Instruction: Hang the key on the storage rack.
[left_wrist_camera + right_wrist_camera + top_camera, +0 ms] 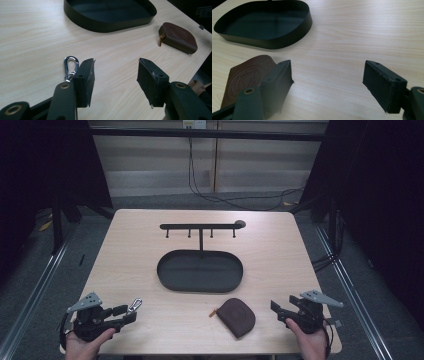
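A pale wooden table (150, 250) stands on a grey floor with dark curtains at both sides and a black cable (220, 195) trailing across the floor behind it. At the middle of the table sits a black oval tray (170, 280) with a thin post rising from its far rim to a hook rack (200, 226), a bar with four small pegs.

At about 7 o'clock from the tray, the left gripper (127, 314) is held low over the near left corner, its jaws parted with nothing between them. A silver carabiner (134, 305) lies flat on the wood just beside the outer jaw; in the left gripper view the carabiner (70, 67) lies at that jaw's tip, and I cannot tell whether they touch.

At about 5 o'clock from the tray lies a brown leather pouch (237, 316) with a small brass zip pull at its left end. The right gripper (278, 312) is at the pouch's 3 o'clock, near it but apart, its jaws spread wide and empty. In the right gripper view the pouch (244, 75) shows partly behind one jaw, an embossed round mark on its face.
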A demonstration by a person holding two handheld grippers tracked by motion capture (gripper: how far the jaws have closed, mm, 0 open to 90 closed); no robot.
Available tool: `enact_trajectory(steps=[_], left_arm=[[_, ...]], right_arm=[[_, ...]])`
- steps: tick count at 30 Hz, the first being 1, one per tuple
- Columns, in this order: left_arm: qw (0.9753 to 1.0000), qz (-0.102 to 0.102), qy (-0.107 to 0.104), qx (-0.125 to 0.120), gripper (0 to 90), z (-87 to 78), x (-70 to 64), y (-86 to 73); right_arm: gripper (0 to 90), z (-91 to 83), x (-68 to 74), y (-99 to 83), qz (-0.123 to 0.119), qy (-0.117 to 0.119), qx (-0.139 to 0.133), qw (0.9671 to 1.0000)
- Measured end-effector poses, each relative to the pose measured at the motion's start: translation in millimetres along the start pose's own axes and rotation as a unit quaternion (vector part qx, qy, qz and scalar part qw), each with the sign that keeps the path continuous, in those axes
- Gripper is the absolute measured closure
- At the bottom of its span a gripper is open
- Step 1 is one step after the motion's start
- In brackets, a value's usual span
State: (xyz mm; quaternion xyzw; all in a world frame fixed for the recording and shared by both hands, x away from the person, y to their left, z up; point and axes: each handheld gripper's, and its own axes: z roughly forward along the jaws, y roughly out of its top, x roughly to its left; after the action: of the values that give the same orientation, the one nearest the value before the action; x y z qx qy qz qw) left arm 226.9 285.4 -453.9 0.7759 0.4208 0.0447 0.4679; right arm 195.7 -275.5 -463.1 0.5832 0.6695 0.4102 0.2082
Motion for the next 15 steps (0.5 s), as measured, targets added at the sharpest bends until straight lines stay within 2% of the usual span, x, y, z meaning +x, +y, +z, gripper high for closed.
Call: enact_trajectory(steps=[2, 3, 8, 12, 15], left_arm=[[1.0000, 0.000, -0.003, 0.000, 50.5, 0.5, -0.6, -0.2], [0.9998, 0.001, -0.018, 0.001, 50.0, 2.0, -2.2, -0.4], [0.9998, 0.003, -0.020, 0.002, 51.0, 3.2, -5.4, 0.6], [0.9999, -0.002, -0.011, 0.011, 49.2, 3.3, -2.6, 2.0], [0.9998, 0.000, -0.016, 0.015, 48.9, 2.1, -1.8, 7.1]], right_arm=[[22.9, -0.4, 0.2, -0.2, -0.003, 0.001, 0.000, 1.0000], [22.9, -0.4, 0.4, -0.2, -0.005, 0.001, 0.000, 1.0000], [22.6, -0.5, 2.2, -0.1, -0.008, 0.003, 0.001, 1.0000], [22.5, 1.0, 1.0, 0.3, -0.005, 0.003, 0.004, 1.0000], [22.6, 1.1, 1.4, 0.6, -0.006, 0.003, 0.005, 1.0000]])
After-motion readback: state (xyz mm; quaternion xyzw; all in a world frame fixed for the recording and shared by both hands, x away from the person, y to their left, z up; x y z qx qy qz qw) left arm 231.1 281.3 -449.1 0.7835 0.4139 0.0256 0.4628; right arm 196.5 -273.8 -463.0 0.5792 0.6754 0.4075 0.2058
